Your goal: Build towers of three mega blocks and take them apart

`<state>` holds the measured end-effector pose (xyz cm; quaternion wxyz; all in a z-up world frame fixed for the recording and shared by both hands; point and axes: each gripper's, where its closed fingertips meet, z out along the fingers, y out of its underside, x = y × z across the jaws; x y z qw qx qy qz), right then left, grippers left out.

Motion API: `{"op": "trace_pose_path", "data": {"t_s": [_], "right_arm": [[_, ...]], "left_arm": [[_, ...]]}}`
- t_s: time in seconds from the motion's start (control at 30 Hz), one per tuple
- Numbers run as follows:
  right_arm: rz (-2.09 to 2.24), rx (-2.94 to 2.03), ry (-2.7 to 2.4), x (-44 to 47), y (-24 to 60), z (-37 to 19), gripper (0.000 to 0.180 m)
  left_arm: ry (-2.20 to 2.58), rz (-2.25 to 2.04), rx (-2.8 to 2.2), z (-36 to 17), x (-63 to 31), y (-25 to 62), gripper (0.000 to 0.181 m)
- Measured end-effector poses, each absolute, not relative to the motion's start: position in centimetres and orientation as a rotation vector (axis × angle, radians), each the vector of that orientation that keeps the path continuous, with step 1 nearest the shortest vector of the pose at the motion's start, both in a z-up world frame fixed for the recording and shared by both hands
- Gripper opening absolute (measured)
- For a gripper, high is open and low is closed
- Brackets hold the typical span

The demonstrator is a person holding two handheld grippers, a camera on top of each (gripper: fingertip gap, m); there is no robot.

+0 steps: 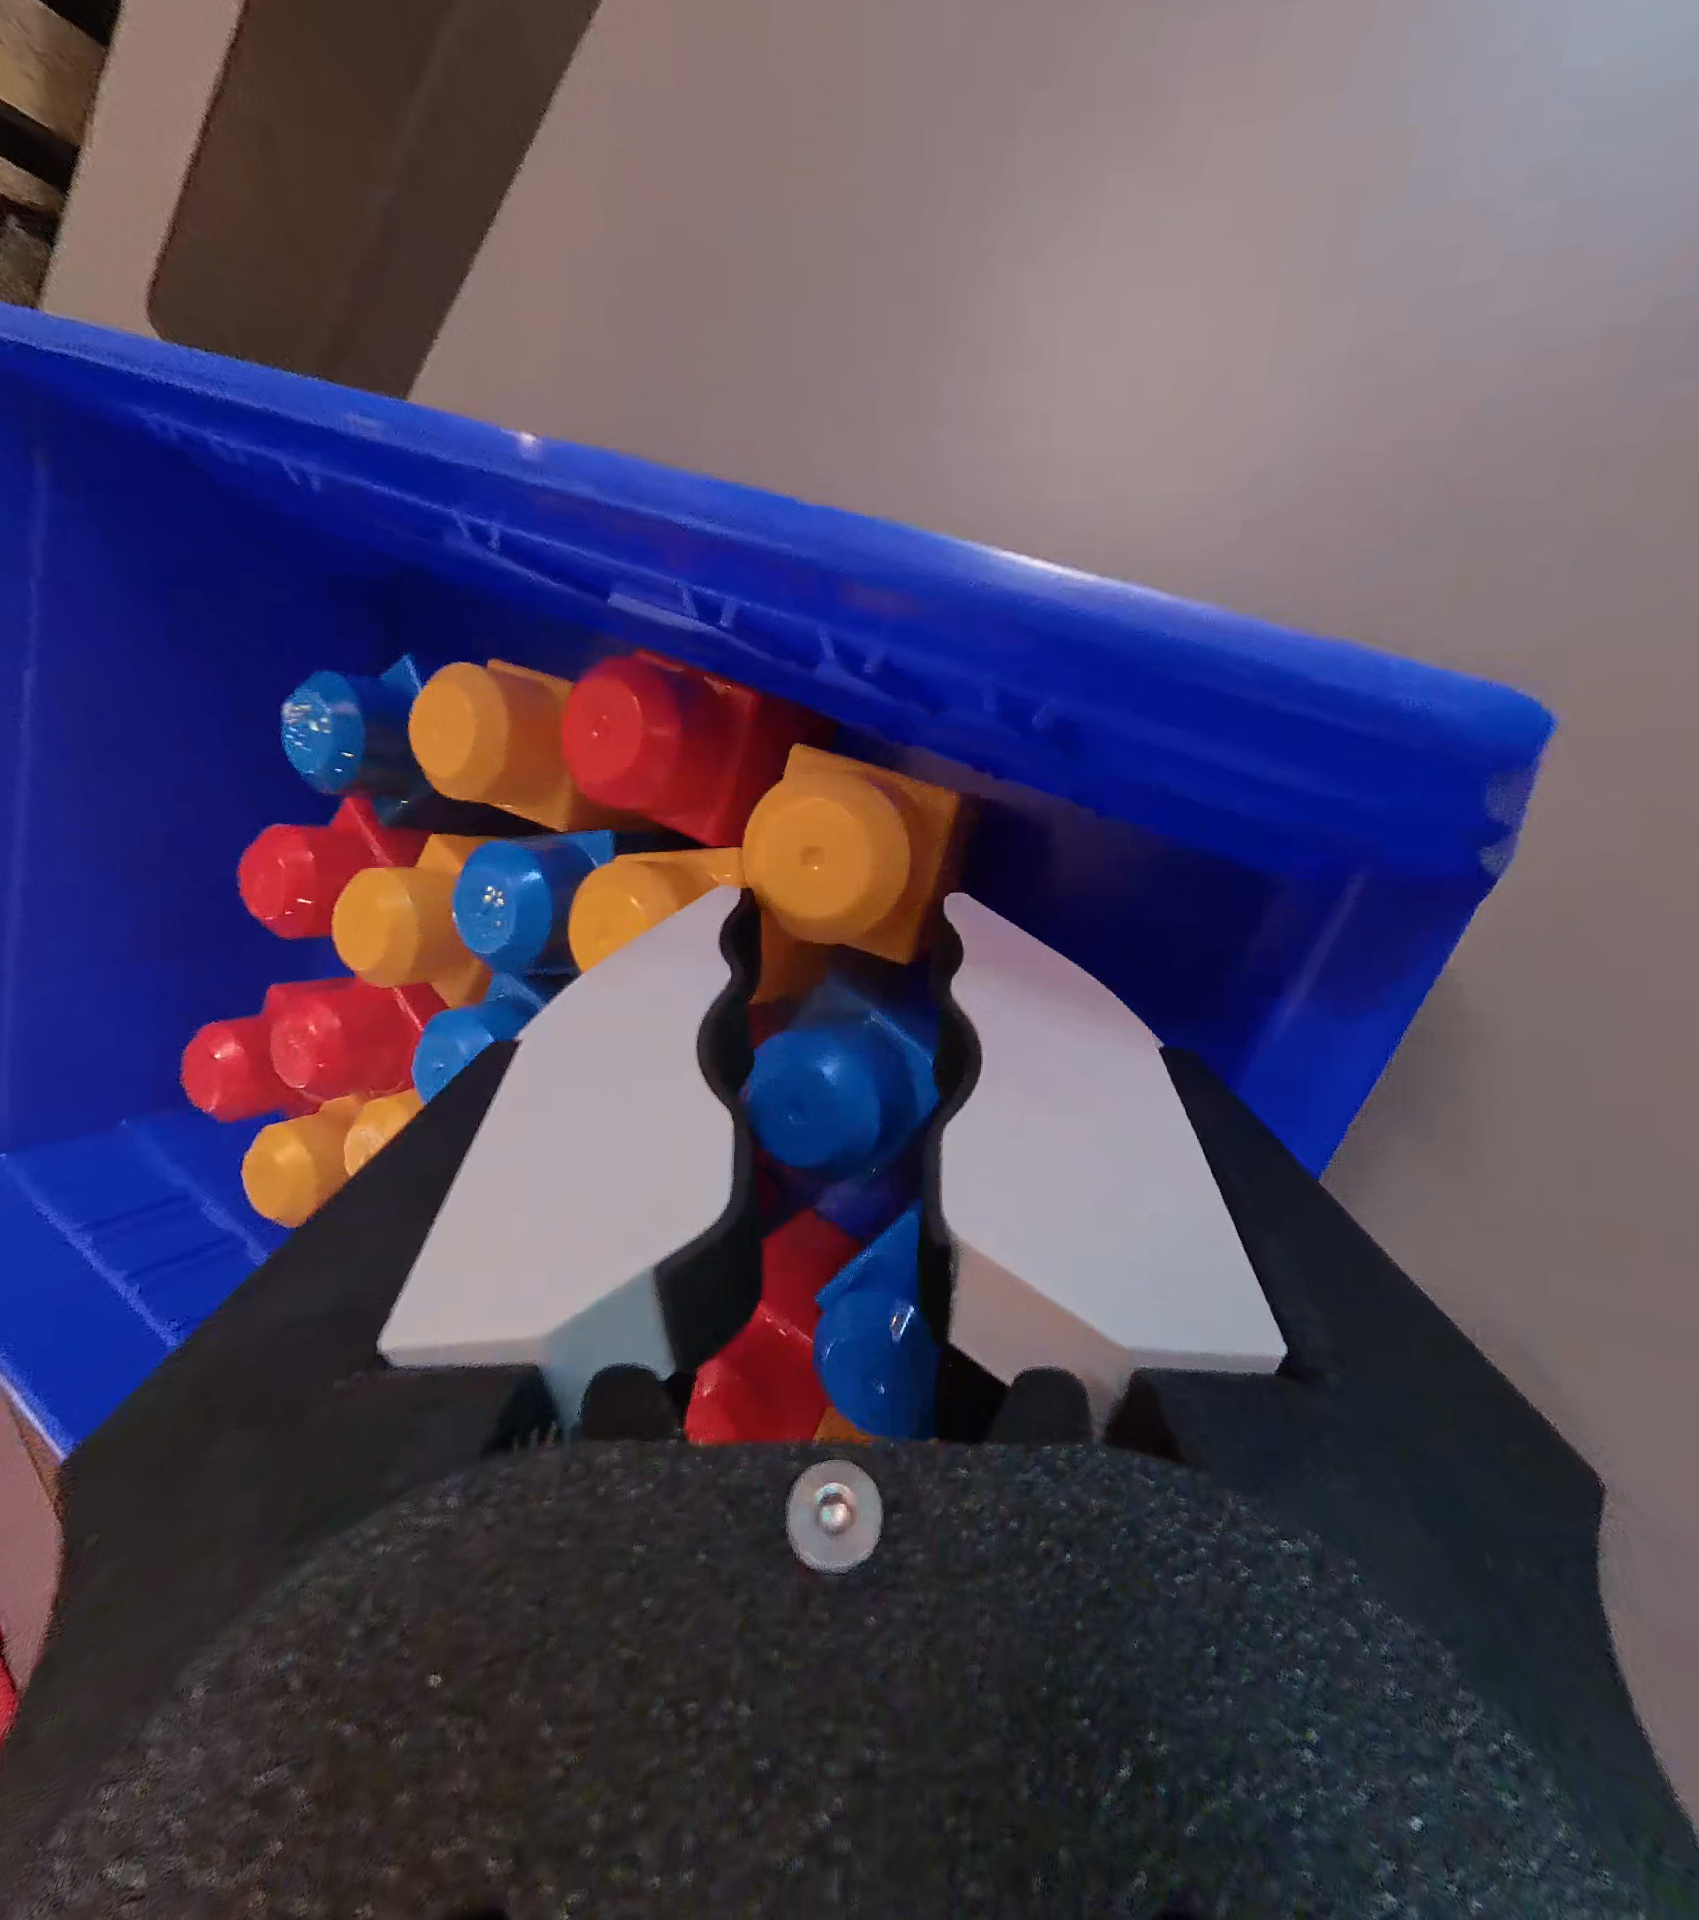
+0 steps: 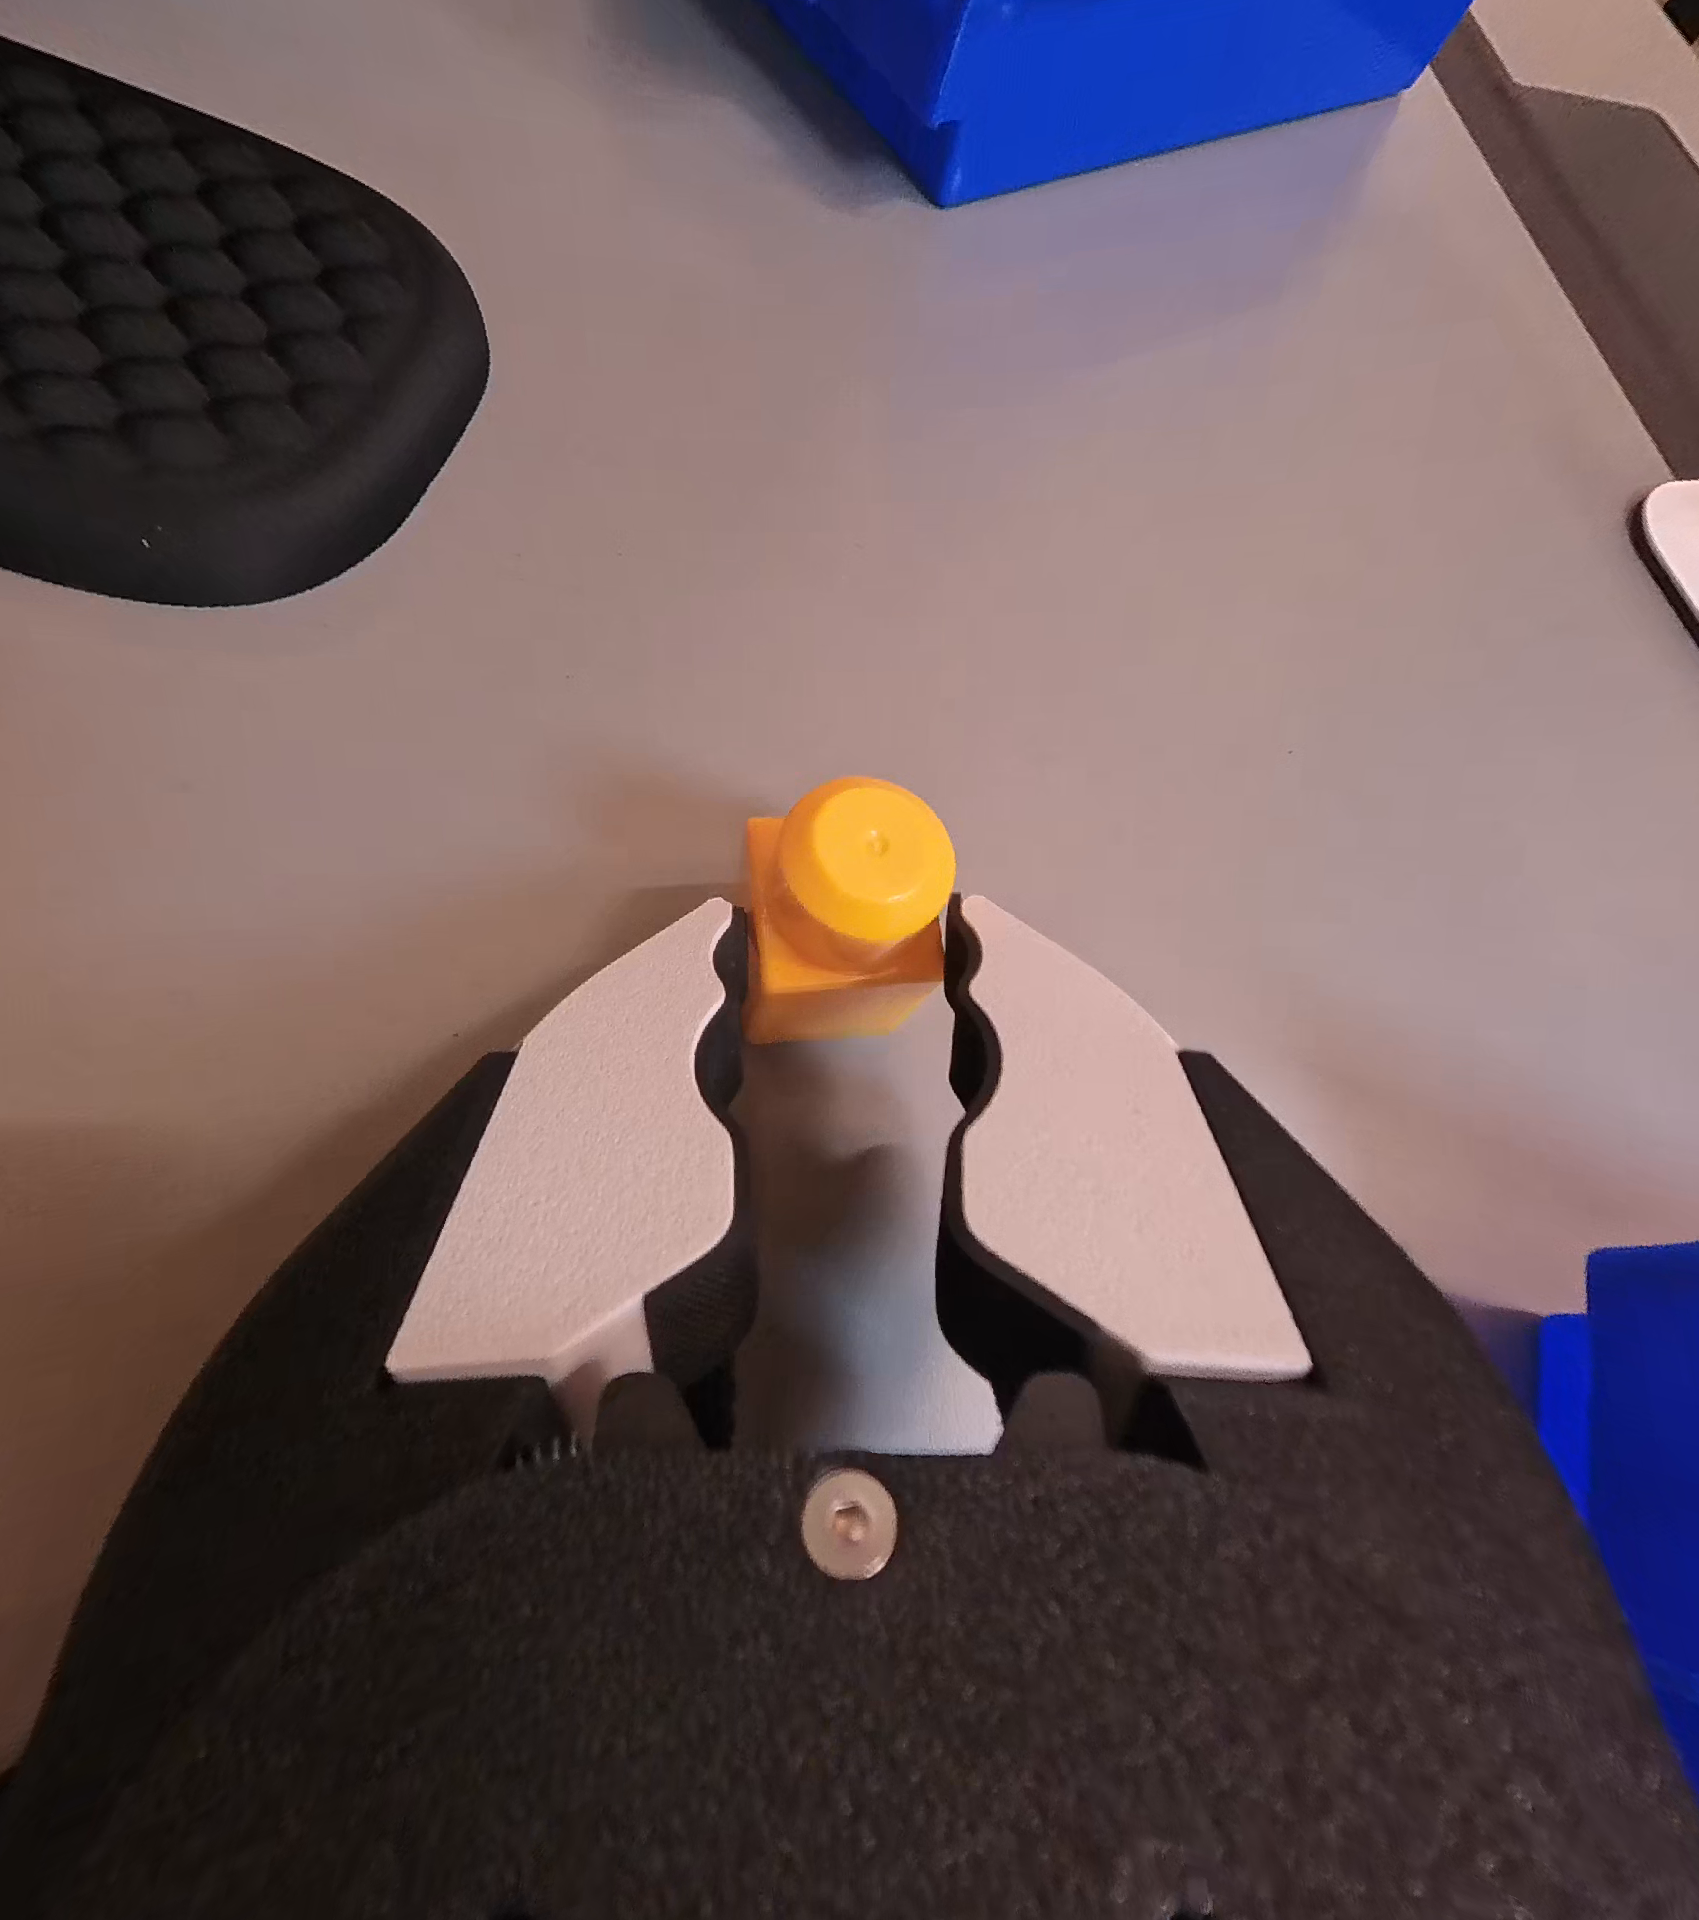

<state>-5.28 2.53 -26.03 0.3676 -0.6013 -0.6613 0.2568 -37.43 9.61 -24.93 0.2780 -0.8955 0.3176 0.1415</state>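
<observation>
With my right gripper (image 2: 845, 920) I have an orange block (image 2: 840, 935) clamped at the fingertips, stud up, its base on or just above the grey table (image 2: 1136, 623); I cannot tell which. I take this as the foot of a tower, so I want it held square and low and kept steady while the next piece comes. My left gripper (image 1: 840, 914) points steeply down into the blue bin (image 1: 824, 582), where red, orange and blue blocks lie heaped. Its jaws stand apart, with an orange block's stud (image 1: 829, 857) at the tips and a blue block (image 1: 840, 1081) in the gap behind. To do this well I mean to pick one of them only, squeeze its flat sides rather than the round stud, and lift straight up so the neighbours do not drag along. A black textured pad (image 2: 149, 312) lies well off on the table.
</observation>
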Motion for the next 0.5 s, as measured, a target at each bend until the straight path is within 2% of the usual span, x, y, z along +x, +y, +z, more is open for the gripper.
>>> {"op": "trace_pose_path", "data": {"t_s": [0.07,0.17,0.23,0.37,0.5], "right_arm": [[0.674,-1.556,-1.683,-5.3,2.6,-25.9,0.038],[0.710,-1.573,-1.635,-5.3,2.9,-25.2,0.052],[0.727,-1.570,-1.590,-5.4,3.2,-24.3,0.062],[0.754,-1.517,-1.517,-5.8,3.3,-21.9,0.064],[0.749,-1.493,-1.516,-6.2,2.8,-21.5,0.064]], "left_arm": [[0.823,0.387,-2.354,-23.8,-37.5,9.5,0.029],[0.773,0.409,-2.269,-21.2,-37.8,8.8,0.028],[0.754,0.439,-2.175,-18.5,-37.5,8.0,0.000],[0.812,0.438,-2.073,-14.4,-34.7,6.1,0.000],[0.845,0.472,-2.066,-14.1,-34.0,6.8,0.000]]}}
